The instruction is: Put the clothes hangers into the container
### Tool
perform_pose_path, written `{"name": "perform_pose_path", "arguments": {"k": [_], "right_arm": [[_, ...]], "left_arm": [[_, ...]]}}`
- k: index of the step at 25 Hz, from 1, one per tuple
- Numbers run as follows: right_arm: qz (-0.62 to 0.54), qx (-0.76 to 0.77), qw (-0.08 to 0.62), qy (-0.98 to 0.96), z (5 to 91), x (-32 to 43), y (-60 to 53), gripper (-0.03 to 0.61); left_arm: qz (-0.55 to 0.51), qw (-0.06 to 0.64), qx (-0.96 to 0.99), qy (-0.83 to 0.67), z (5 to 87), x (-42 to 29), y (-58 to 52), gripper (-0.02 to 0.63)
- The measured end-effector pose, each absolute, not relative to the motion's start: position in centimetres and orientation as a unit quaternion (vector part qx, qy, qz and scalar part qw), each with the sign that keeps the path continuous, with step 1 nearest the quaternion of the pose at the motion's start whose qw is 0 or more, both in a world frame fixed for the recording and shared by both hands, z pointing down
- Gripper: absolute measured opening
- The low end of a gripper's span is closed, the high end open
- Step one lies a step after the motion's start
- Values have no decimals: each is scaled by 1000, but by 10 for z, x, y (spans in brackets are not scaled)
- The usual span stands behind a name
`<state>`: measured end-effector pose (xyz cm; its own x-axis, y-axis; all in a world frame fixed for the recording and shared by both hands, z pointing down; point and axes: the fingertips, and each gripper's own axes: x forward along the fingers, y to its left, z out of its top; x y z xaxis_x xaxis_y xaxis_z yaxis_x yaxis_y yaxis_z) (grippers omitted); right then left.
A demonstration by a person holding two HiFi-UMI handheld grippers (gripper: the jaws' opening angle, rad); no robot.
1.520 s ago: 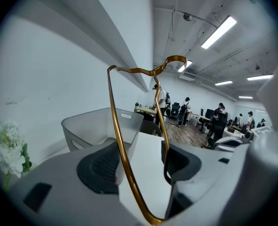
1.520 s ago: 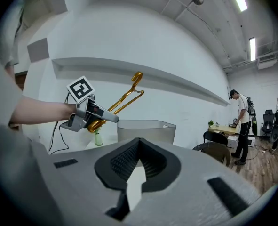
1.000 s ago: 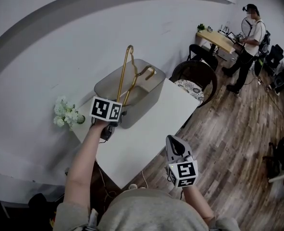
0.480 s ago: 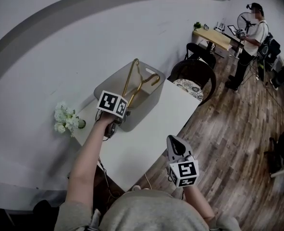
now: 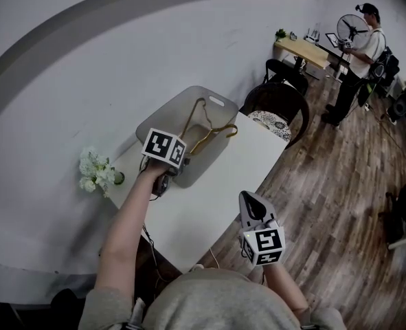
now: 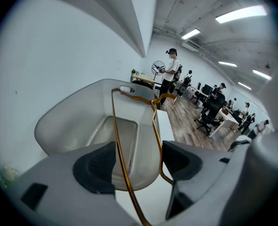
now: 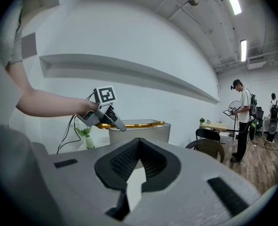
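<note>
A gold wire clothes hanger (image 5: 204, 137) lies tilted across the grey container (image 5: 163, 115), its hook near the far right rim. My left gripper (image 5: 182, 162) is at the container's near edge, jaws opening. In the left gripper view two strands of the hanger (image 6: 116, 140) run between the pads of my left gripper (image 6: 139, 161), over the container's hollow (image 6: 68, 121), with no squeeze visible. My right gripper (image 5: 252, 199) hangs off the table's front right corner, shut and empty. The right gripper view shows my right gripper's (image 7: 138, 142) closed tips and, beyond them, the hanger (image 7: 139, 124) on the container.
The container stands on a white table (image 5: 209, 191) against a white wall. White flowers in a vase (image 5: 96, 170) stand at the table's left end. A dark chair (image 5: 278, 105) sits behind the table's right end. A person (image 5: 359, 53) stands far right on the wooden floor.
The hanger has gone from upright above the container to lying down across it. My left gripper shifted slightly right and toward the container. My right gripper stayed put.
</note>
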<state>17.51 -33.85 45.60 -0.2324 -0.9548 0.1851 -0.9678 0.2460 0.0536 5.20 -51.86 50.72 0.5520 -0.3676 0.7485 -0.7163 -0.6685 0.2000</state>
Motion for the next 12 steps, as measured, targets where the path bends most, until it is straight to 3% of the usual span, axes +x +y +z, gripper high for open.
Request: {"name": "perform_pose_path", "arguments": {"k": [12], "right_arm": [[32, 609, 95, -787, 455, 162, -333, 3]], "left_arm": [[299, 234, 853, -358, 487, 37, -522, 287]]}}
